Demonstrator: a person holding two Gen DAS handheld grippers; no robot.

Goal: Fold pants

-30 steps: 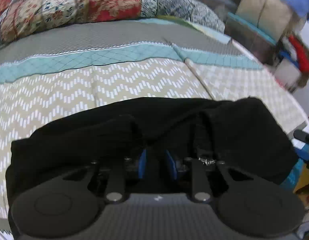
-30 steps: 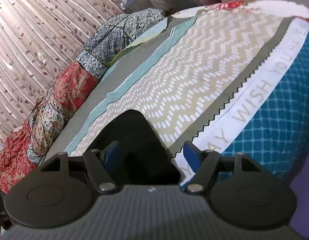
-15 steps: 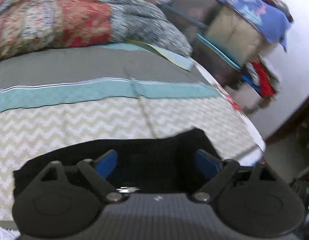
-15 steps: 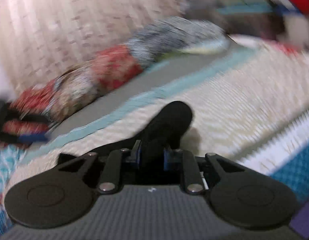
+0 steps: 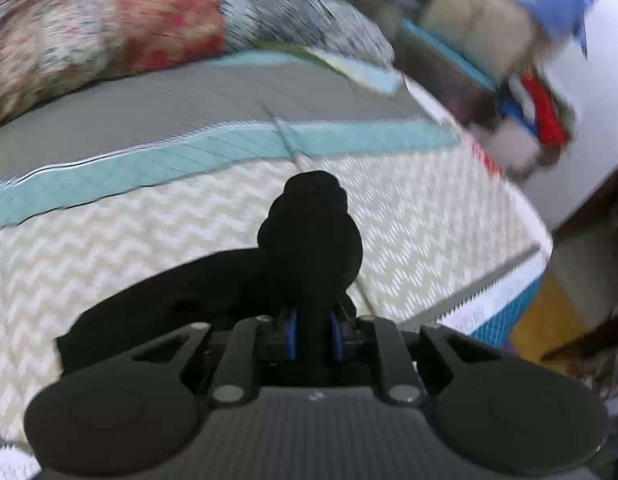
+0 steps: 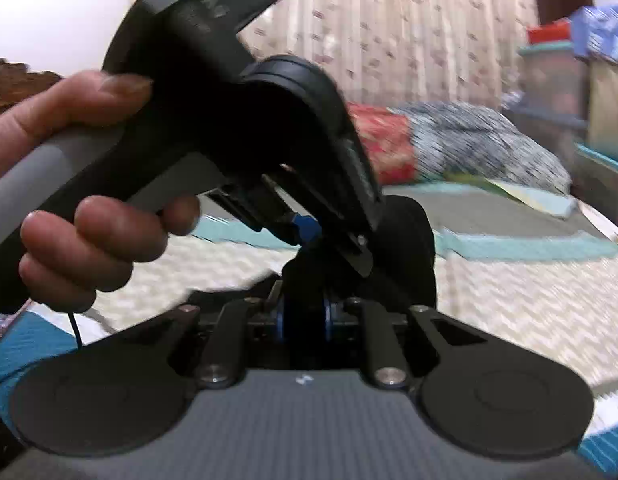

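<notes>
left tongs [image 5: 313, 336] just clamped on black pants [image 5: 309, 232], right tongs [image 6: 305, 316] gripping them too

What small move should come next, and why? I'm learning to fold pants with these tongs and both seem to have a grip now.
Probably carry both gripped ends together across the bedspread and lay them down. The left tongs, which just closed, and the right tongs each pinch a bunch of the black pants, the rest trailing on the bed.
</notes>
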